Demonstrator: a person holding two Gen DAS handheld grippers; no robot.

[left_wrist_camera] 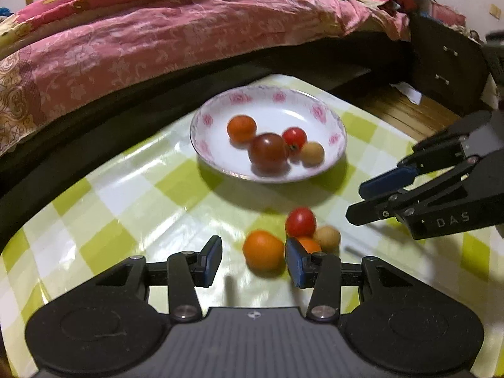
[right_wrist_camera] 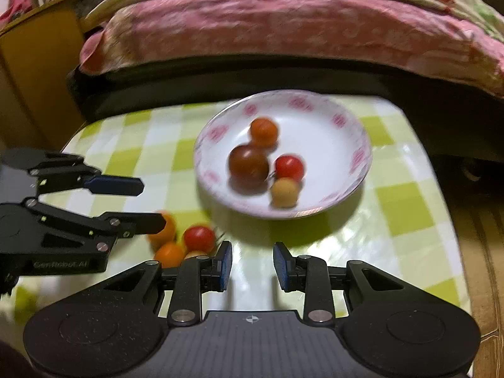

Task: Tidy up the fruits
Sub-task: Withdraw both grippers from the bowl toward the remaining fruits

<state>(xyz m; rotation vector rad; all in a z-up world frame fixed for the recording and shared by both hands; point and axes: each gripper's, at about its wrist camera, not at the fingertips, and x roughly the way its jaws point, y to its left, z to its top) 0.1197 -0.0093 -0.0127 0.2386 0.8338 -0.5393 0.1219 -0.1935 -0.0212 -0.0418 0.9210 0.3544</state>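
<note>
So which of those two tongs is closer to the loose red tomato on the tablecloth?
Left. The left tongs sit right at the small pile with the red tomato, just behind one finger. The right tongs hang off to the side, apart from it.

A home bedroom. A bed (left_wrist_camera: 189, 47) with a pink floral quilt (left_wrist_camera: 157, 25) stands behind a small table covered in green-checked oilcloth (left_wrist_camera: 126, 214). A dark bedside cabinet (left_wrist_camera: 447, 63) adjoins it.

Checked table (left_wrist_camera: 126, 208) carries plate (left_wrist_camera: 201, 145), four loose fruits (left_wrist_camera: 263, 249) beside it.
</note>
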